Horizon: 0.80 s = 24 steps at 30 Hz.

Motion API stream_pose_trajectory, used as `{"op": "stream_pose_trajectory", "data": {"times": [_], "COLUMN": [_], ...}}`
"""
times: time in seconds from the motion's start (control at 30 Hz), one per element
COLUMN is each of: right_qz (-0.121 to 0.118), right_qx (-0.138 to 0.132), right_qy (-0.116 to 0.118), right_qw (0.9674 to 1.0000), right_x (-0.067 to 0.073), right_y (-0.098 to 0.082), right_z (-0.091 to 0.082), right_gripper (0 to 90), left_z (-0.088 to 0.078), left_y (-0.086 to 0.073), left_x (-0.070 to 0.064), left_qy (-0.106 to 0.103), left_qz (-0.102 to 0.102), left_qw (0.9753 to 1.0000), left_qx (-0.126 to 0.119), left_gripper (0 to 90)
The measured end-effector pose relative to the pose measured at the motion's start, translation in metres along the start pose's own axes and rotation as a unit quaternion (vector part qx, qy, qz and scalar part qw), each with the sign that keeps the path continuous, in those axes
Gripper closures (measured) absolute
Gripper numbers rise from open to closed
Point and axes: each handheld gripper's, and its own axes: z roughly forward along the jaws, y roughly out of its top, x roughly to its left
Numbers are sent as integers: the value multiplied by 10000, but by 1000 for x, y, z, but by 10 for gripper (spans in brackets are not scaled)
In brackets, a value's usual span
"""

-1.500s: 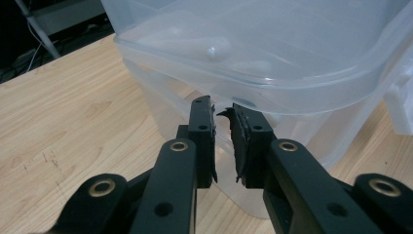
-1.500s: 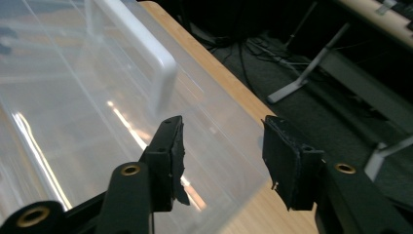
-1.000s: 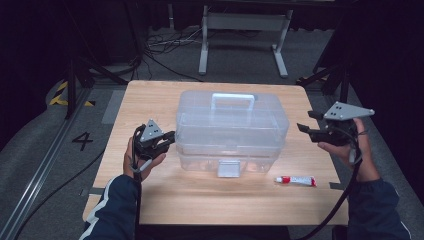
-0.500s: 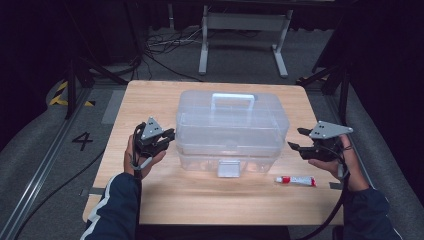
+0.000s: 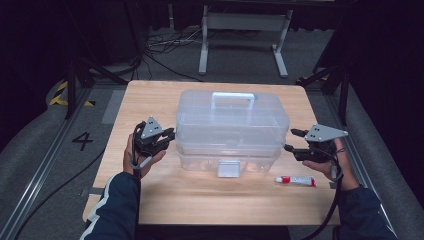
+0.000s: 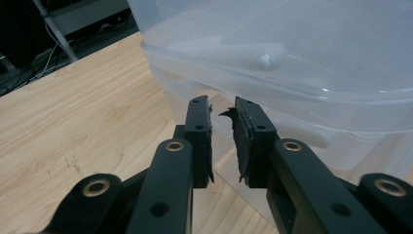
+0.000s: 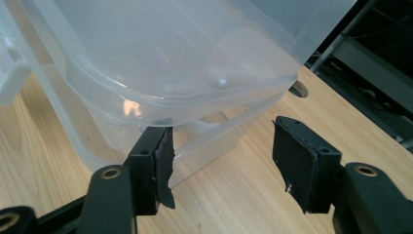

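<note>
Clear storage box [image 5: 232,131] at table [image 5: 150,195] centre, lid latched. Left gripper [image 6: 222,114] nearly closed, gripping nothing, at left end wall. Right gripper [image 7: 221,146] spread wide, empty, near right end. Risk: uneven grips tilting box, or tube [image 5: 296,180] at front-right edge knocked off.

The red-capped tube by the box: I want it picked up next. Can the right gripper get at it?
Probably yes: the tube lies alone on bare table just beside the right gripper, whose jaws stand open.

clear box [image 6: 292,53] cut off at top and right edges, tube [image 5: 297,180] lettering too small to read
</note>
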Motion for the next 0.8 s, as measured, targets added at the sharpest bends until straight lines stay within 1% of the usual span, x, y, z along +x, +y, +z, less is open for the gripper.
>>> {"op": "stream_pose_trajectory", "data": {"times": [0.13, 0.2, 0.23, 0.27, 0.3, 0.37, 0.43, 0.47, 0.53, 0.57, 0.63, 0.8], "right_qz": [13, 34, 50, 50, 70, 65, 7, -12, -59, -81, -65, -23], "right_qx": [-101, -216, -347, -347, -424, -604, -706, -769, -909, -964, -1072, -1288], "right_qy": [-25, -58, -98, -98, -119, -168, -239, -265, -361, -420, -520, -637], "right_qw": [9999, 9997, 9993, 9993, 9990, 9980, 9972, 9967, 9952, 9944, 9929, 9896], "right_x": [0, 0, 0, 0, 0, 1, 2, 3, 4, 4, 4, 3], "right_y": [-1, -1, -1, -1, 0, 1, 3, 4, 7, 8, 10, 12], "right_z": [0, -1, -2, -2, -3, -5, -5, -5, -4, -4, -4, -2], "right_gripper": [419, 436, 459, 459, 465, 492, 506, 519, 560, 574, 595, 636], "left_z": [-3, -5, -6, -8, -10, -14, -19, -22, -25, -27, -31, -37], "left_y": [0, -1, -1, -1, -1, -2, -3, -4, -5, -5, -6, -9], "left_x": [-1, -2, -3, -4, -6, -7, -9, -11, -13, -15, -19, -31], "left_qy": [-10, 3, -16, -42, -45, -154, -193, -261, -314, -373, -454, -647], "left_qz": [-26, 3, 3, 39, 35, 45, 53, 32, 41, 32, 45, 106], "left_qw": [10000, 10000, 10000, 10000, 10000, 9999, 9998, 9996, 9995, 9993, 9989, 9977], "left_qx": [-9, 14, 16, 8, 4, -28, -30, -70, -79, -81, -109, -145], "left_gripper": [732, 704, 674, 674, 664, 634, 615, 596, 570, 552, 512, 440]}}
